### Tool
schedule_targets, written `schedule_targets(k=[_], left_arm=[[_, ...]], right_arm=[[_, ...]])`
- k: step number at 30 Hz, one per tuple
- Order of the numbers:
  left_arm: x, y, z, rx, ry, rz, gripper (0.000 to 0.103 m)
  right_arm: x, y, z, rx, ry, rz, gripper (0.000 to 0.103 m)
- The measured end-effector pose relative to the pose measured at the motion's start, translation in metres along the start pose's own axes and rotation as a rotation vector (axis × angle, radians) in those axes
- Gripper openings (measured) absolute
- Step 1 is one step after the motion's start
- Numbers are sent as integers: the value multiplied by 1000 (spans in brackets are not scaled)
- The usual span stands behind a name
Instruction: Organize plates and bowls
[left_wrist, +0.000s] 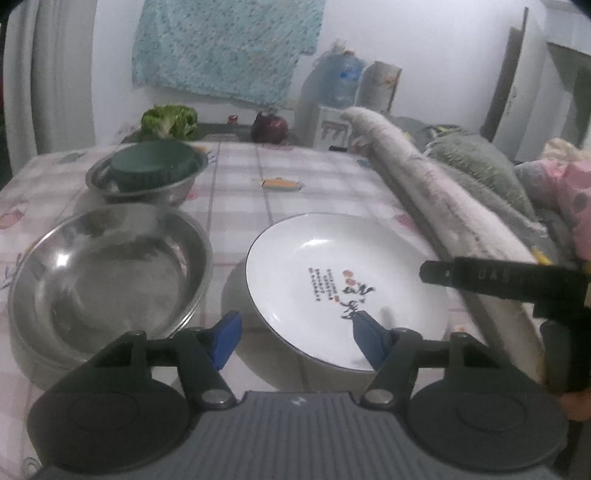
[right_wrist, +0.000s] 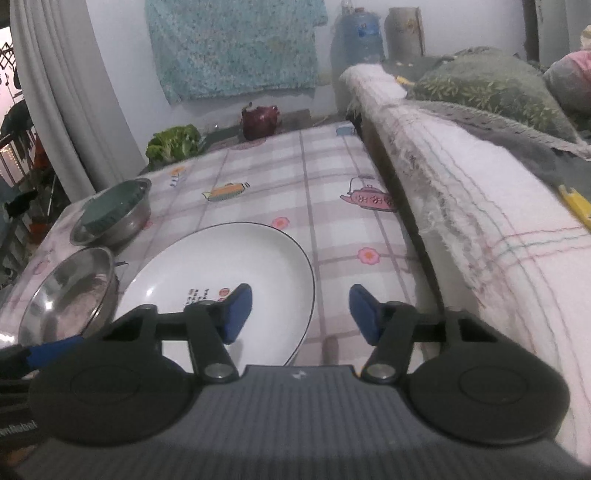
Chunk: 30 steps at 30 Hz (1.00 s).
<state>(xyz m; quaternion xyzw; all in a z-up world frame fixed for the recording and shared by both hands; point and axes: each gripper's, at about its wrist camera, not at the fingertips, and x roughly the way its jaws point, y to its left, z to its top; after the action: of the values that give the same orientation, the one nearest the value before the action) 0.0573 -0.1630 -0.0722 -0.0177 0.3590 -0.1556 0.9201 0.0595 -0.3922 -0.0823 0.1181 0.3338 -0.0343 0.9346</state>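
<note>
In the left wrist view, the left gripper (left_wrist: 295, 341) is seen released, its blue fingers spread wide with nothing between them. The right finger (left_wrist: 365, 341) is seen over the near part of the white plate (left_wrist: 343, 280), which lies on the checked tablecloth (left_wrist: 236, 184) at the right; whether it touches the plate cannot be told. A large steel bowl (left_wrist: 107, 277) is set to the left of the plate, just beside it. Farther back on the left, a smaller steel bowl (left_wrist: 147, 177) is seen with a green bowl (left_wrist: 147, 166) lying in it. Part of the other tool is seen at the right edge.

In the right wrist view, the right gripper (right_wrist: 301, 314) is also seen released, holding nothing. Its left finger (right_wrist: 236, 312) is seen over the plate's (right_wrist: 221, 266) right part, while the other finger is over bare cloth. The large steel bowl (right_wrist: 70, 291) is shown at the near left, and the small bowl (right_wrist: 114, 218) with its green bowl (right_wrist: 110, 206) beyond it. A folded blanket (right_wrist: 461, 206) is laid along the table's right side.
</note>
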Motion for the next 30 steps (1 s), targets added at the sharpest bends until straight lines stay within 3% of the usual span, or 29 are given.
schedule_targets(k=[4,7,11,21,30], left_arm=[[15,-1,-2,-5,37,23,52],[24,-1,-2,-11,63,33,31],[28,1,-1,-20,69,46,28],[9,14,-7,17,104,59,25],[-40,39,-38,70,168,-2,25]], right_arm=[[24,-5,8,3,44,5,41],[38,-8,11,4,74,29,27],[50,-5,13,-7,105,62,17],[24,10,-5,-34,151,70,17],[-30,28,-50,-45,223,154,17]])
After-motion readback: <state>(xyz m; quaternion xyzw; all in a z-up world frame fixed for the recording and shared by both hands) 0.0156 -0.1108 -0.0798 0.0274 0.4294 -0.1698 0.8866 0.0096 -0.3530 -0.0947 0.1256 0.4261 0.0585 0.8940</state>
